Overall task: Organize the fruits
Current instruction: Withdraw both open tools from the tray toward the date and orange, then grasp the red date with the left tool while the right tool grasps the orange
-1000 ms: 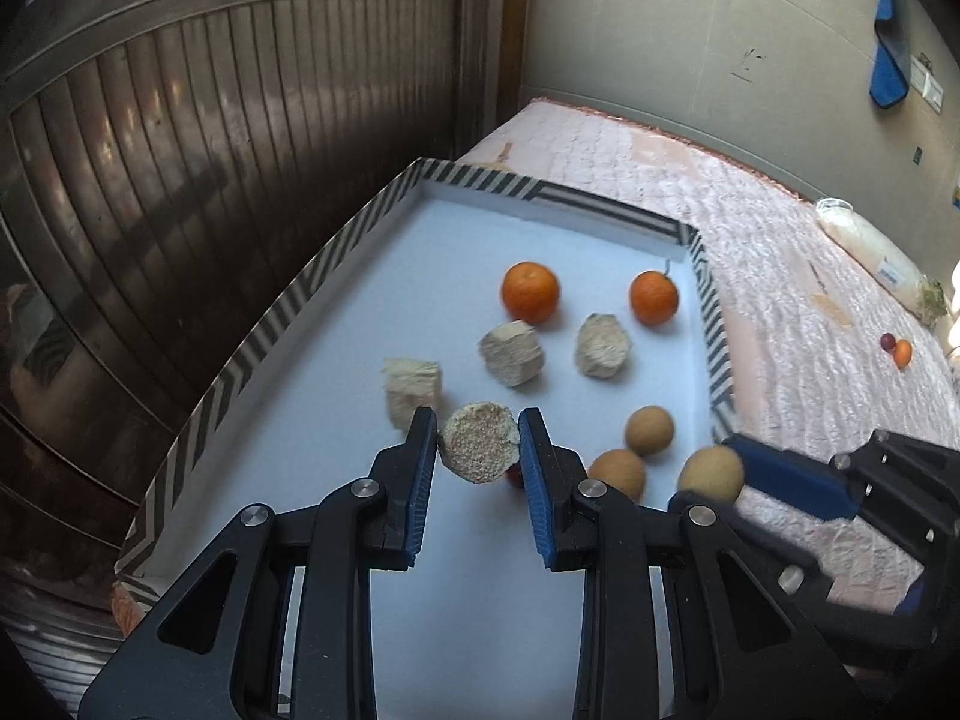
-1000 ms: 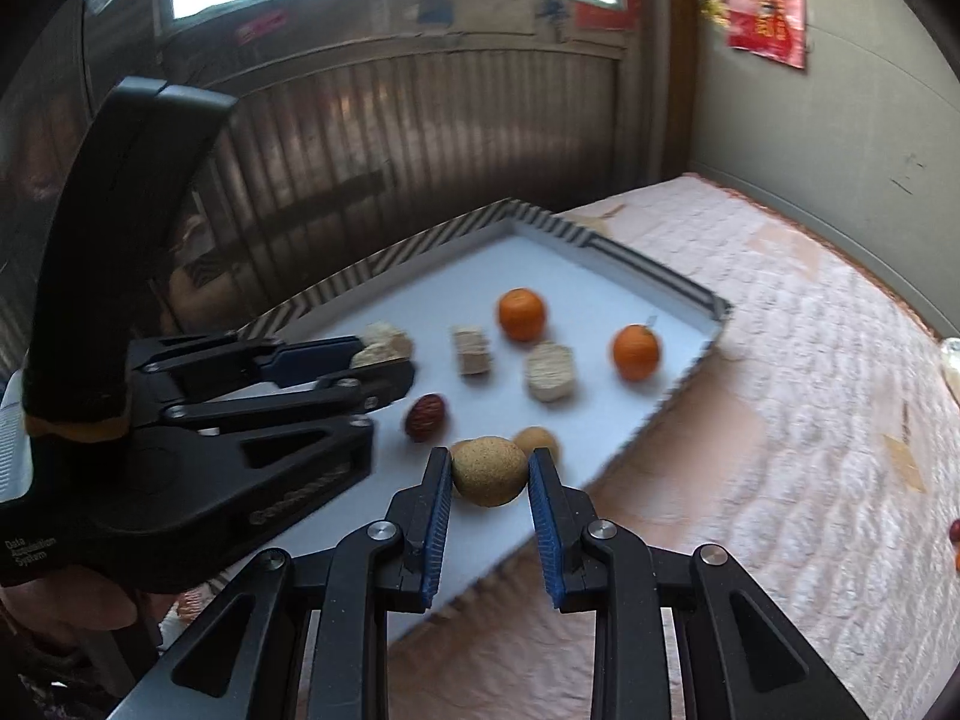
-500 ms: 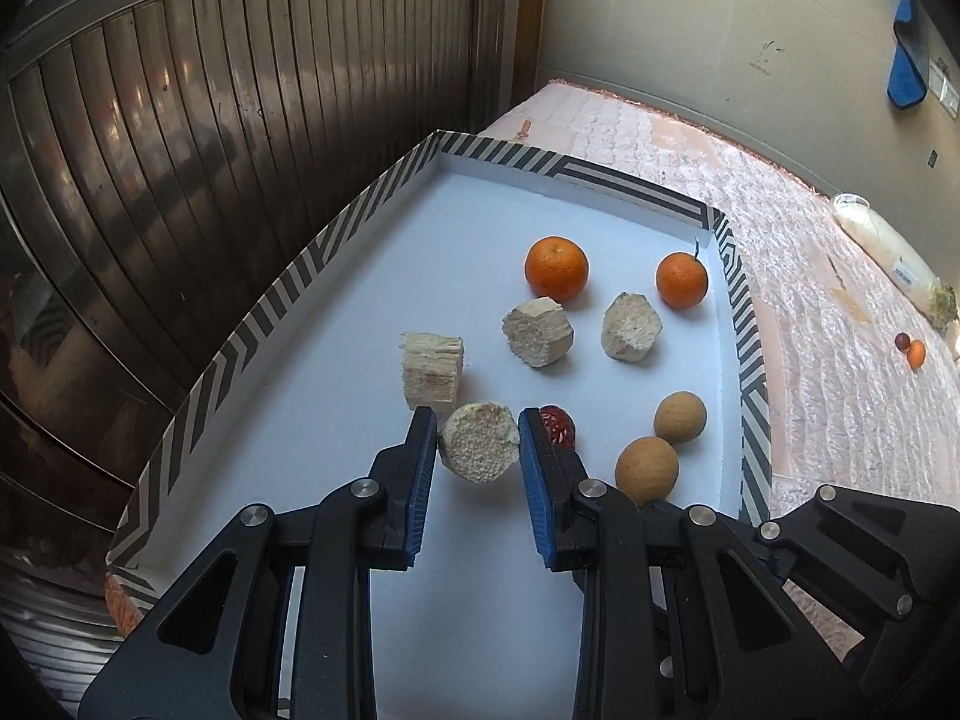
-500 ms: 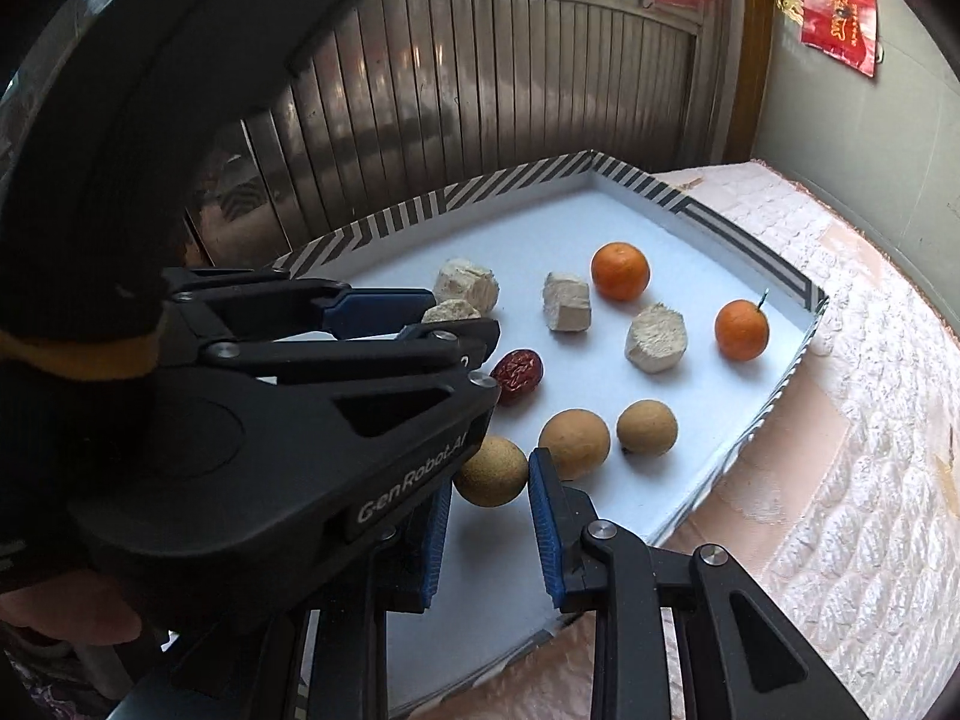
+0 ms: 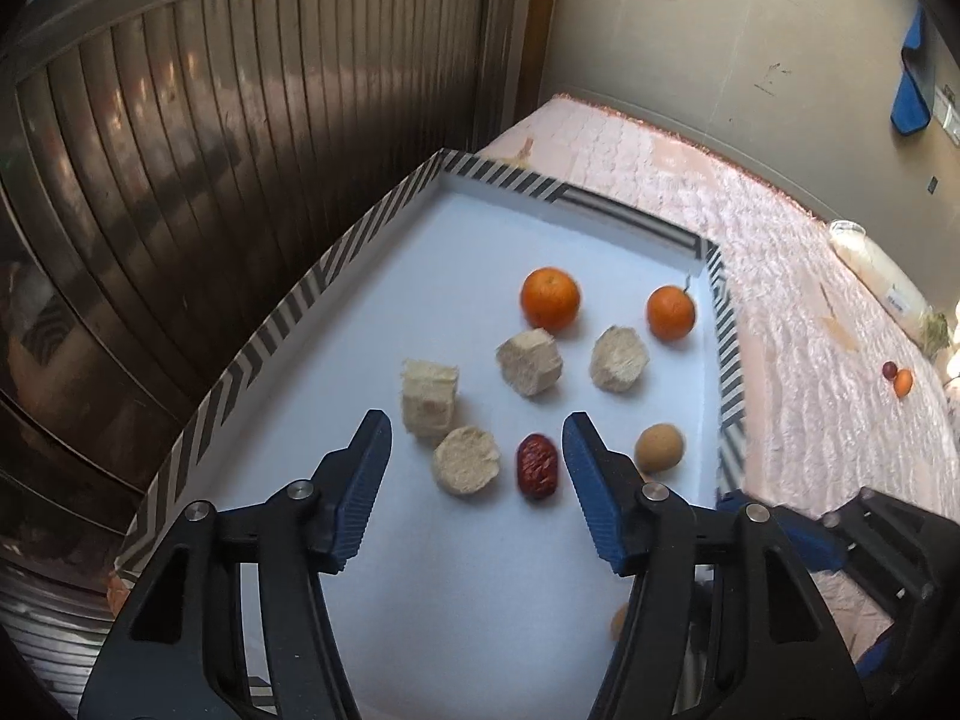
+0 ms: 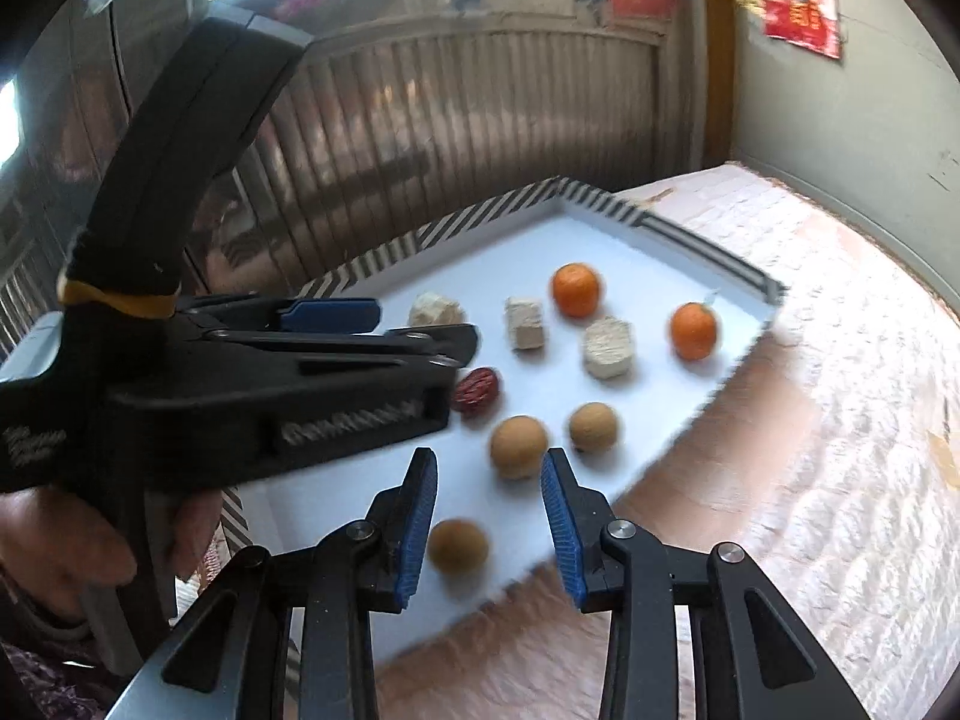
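A white tray (image 5: 492,252) with a black-and-white striped rim sits on a pink quilted bedcover (image 5: 798,300), its left side close to a ribbed metal shutter (image 5: 210,150). The left gripper (image 5: 477,474) hangs over the near part of the tray with its jaws opening; a round pale chunk (image 5: 466,461) and a dark red date (image 5: 537,466) lie on the tray floor between the blue pads, touched by neither, so the tongs hold nothing. Just beyond the round chunk stands a squarish pale block (image 5: 429,397), and farther in lie two more pale chunks (image 5: 530,362) (image 5: 619,357) side by side. At the far end are two oranges (image 5: 550,298) (image 5: 670,312) — the right one close to the tray's right rim. A tan round fruit (image 5: 658,448) rests near the right rim, just right of the left gripper's right finger. The right gripper (image 6: 487,501) is over the tray's near right corner, jaws also opening and gripping nothing; a small tan fruit (image 6: 458,545) lies on the tray just beside its left pad, free of it. Two more tan fruits (image 6: 519,446) (image 6: 593,426) sit beyond the fingertips. Well off to the right on the bedcover lie a small orange fruit (image 5: 902,382) and a dark one (image 5: 888,369) — side by side. A hand (image 6: 66,546) grips the left tool's handle at the near left of the right wrist view.
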